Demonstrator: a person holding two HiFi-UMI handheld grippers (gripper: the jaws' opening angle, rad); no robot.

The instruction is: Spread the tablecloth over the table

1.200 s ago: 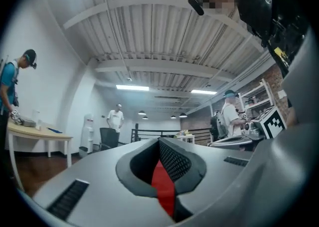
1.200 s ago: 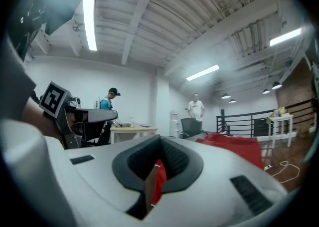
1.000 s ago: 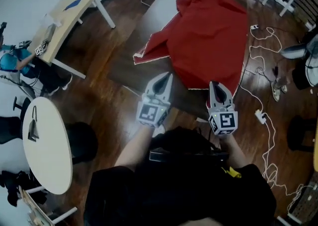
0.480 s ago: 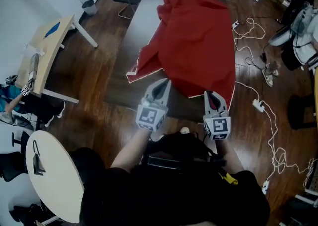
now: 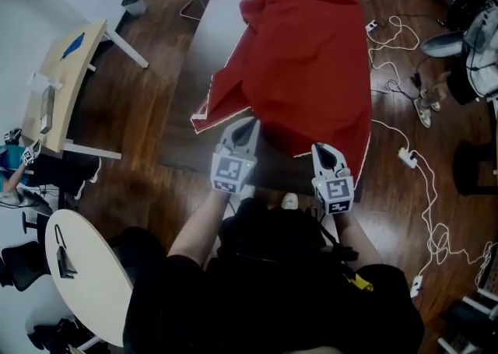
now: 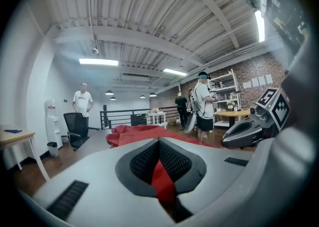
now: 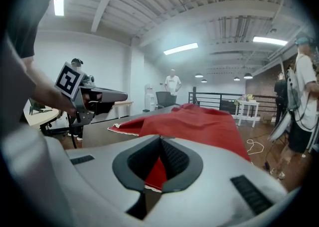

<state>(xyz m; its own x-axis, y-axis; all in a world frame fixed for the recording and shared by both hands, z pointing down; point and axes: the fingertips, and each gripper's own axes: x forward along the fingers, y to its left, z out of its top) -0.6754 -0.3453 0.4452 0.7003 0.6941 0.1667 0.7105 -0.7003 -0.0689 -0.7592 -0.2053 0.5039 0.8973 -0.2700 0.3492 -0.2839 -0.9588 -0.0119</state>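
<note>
Cloth: red tablecloth (image 5: 311,57) with a white hem. It lies creased along the right side of the long table (image 5: 208,33), heaped at the far end. Its right edge drapes over the table's side.
Bare area: the left strip and the near end of the table top are uncovered.
Loose corner: a corner flap (image 5: 204,115) juts out left onto the bare top and looks doubled over.
Left gripper (image 5: 246,127): jaws clenched on a pinch of red cloth at the near edge, seen plainly in the left gripper view.
Right gripper (image 5: 323,152): jaws clenched on the hem, with red fabric and its white border showing between the pads. It stands near the left gripper at the table's near end.
Stage (judgement): both near-edge grips are made, and the spreading is mostly not yet done.
Risk 1: only a thin pinch is held on each side. A sharp tug against the heaped weight at the far end could pull the hem out of the pads.
Risk 2: the cloth already sits too far right. A straight pull towards the person would slide more of it off that side.
Risk 3: the corner flap may stay folded under if the grips are not drawn apart.
Risk 4: cables (image 5: 420,181) trail on the floor just right of the table. A sidestep there could snag a foot, or the hanging edge could drag over them.
</note>
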